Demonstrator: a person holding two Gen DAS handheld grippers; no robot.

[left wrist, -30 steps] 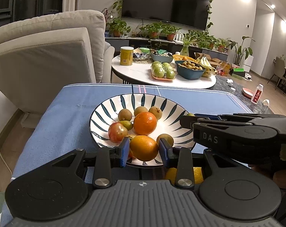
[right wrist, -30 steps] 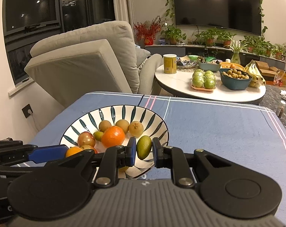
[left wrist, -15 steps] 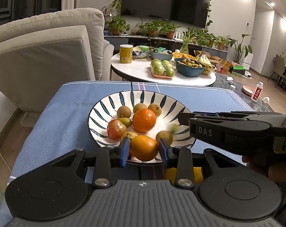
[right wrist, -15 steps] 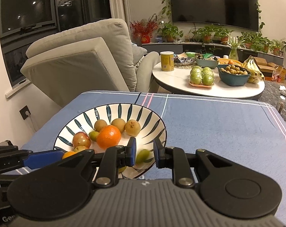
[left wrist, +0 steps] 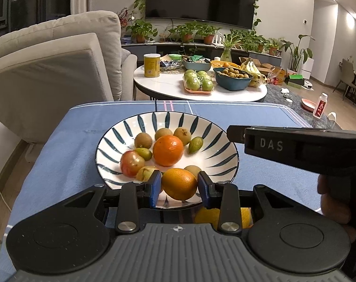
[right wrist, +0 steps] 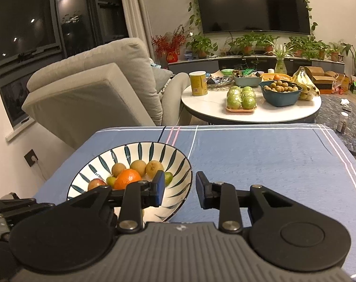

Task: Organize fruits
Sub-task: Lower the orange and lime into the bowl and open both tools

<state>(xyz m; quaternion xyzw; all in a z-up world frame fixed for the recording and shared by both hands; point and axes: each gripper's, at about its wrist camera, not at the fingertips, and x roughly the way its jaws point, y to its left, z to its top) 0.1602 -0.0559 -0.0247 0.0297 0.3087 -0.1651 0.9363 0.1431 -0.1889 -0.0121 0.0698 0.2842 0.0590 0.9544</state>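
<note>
A white bowl with dark blue leaf stripes (left wrist: 215, 138) stands on the blue tablecloth (left wrist: 67, 145). It holds a large orange (left wrist: 168, 150), a red apple (left wrist: 132, 163), several brown fruits and small green fruits, one green fruit (left wrist: 195, 144) lying at the right. My left gripper (left wrist: 179, 185) is shut on an orange (left wrist: 179, 183) over the bowl's near rim. Another yellow-orange fruit (left wrist: 207, 215) lies below it, mostly hidden. My right gripper (right wrist: 180, 189) is open and empty, at the bowl's (right wrist: 178, 197) right rim; it also shows in the left wrist view (left wrist: 293, 148).
Behind the blue table stands a round white table (left wrist: 168, 87) with a yellow can (left wrist: 151, 65), a tray of green apples (left wrist: 198, 82), a teal bowl of brown fruits (left wrist: 233, 77) and bananas. A beige armchair (left wrist: 48, 70) stands at the left.
My right gripper opened and let go of the small green fruit, which now lies in the bowl. It drew back and to the right. My left gripper still holds its orange.
</note>
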